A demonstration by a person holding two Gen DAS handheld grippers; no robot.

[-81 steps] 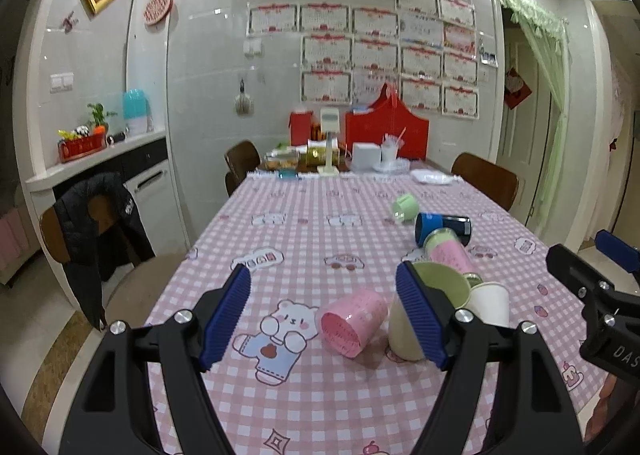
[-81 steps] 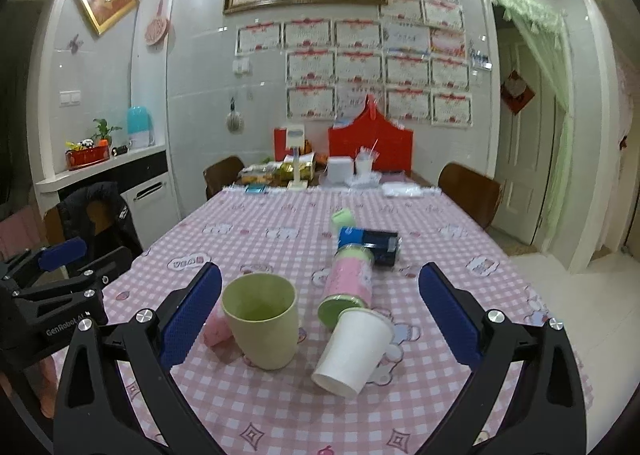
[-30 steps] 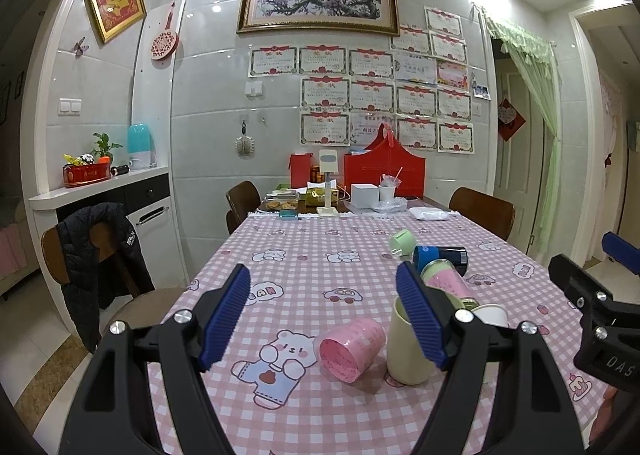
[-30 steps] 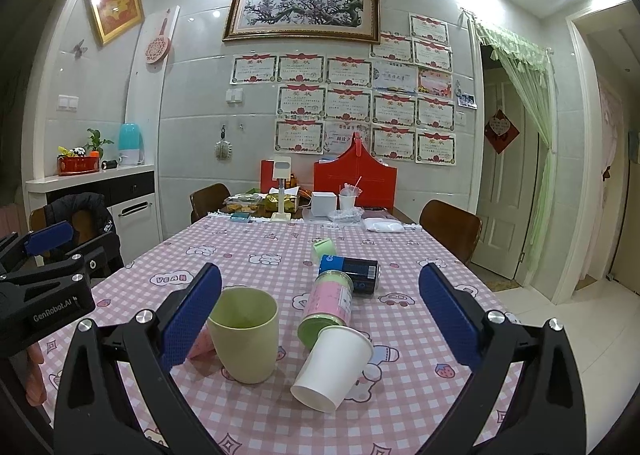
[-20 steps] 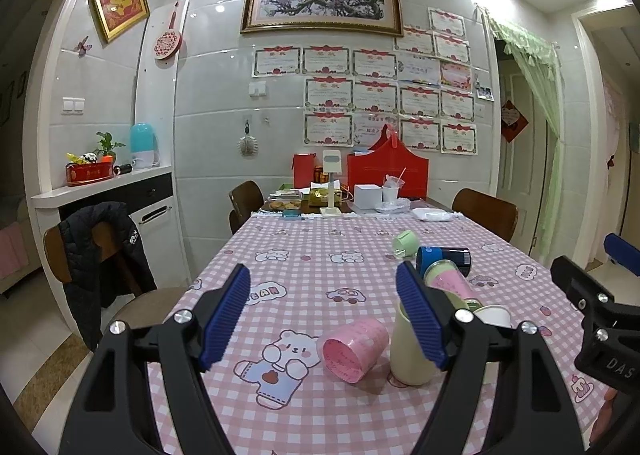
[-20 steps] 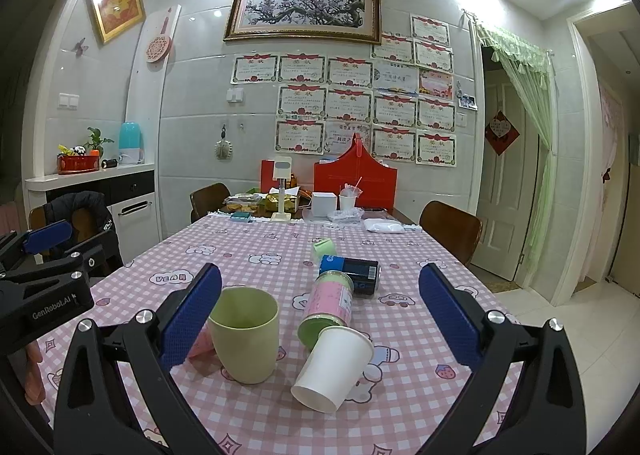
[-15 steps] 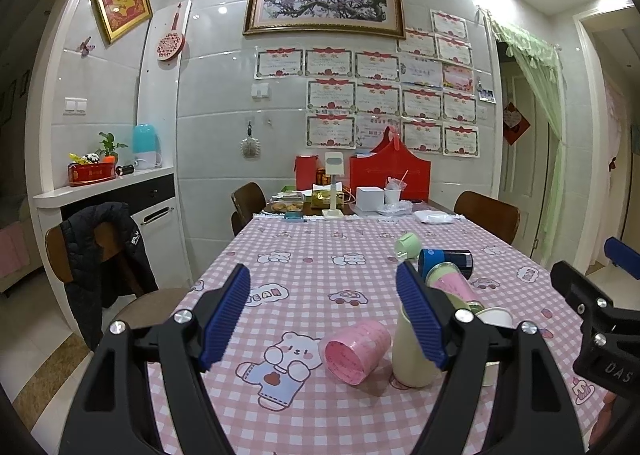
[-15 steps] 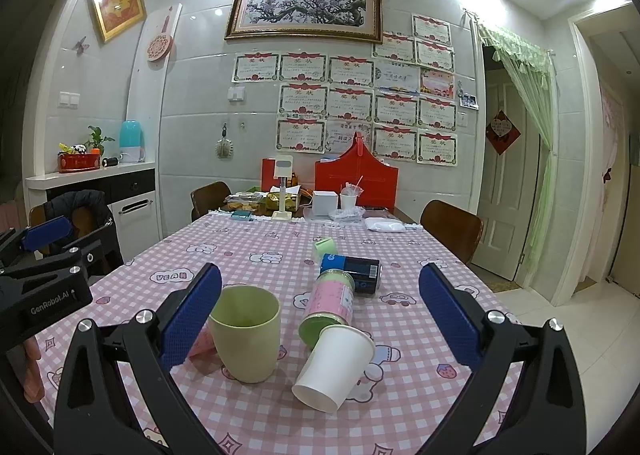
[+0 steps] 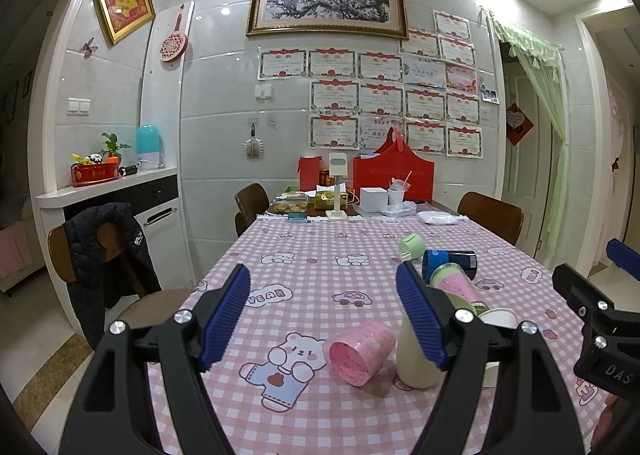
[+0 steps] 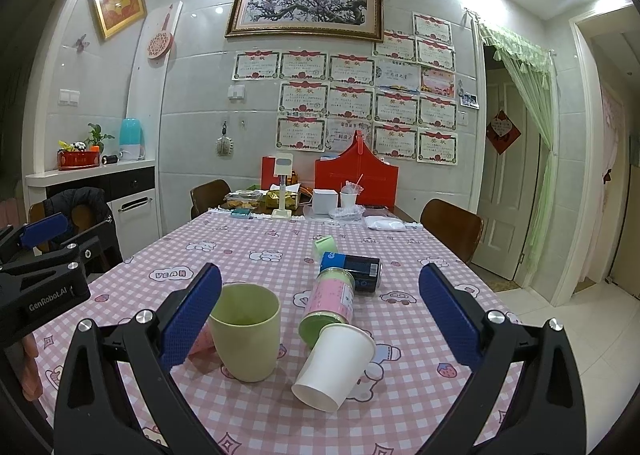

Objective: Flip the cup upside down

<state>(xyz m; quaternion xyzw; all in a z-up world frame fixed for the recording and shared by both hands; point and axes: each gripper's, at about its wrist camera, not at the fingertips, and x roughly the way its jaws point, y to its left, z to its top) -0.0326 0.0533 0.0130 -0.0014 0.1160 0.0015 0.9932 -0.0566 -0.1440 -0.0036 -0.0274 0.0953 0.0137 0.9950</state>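
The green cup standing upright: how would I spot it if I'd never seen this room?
Find the table with the pink checked cloth and look at the cluster of cups at its near end. The green cup is at the left of that cluster, beside a white paper cup lying on its side. It is the only one there standing mouth up.

Pink checked tablecloth (image 10: 260, 251); red gift box (image 10: 356, 183) at far end; black jacket (image 9: 108, 251) draped over chair.

A home dining room: checked tablecloth (image 9: 320, 279), wooden chairs (image 10: 452, 227), framed certificates (image 10: 352, 111)
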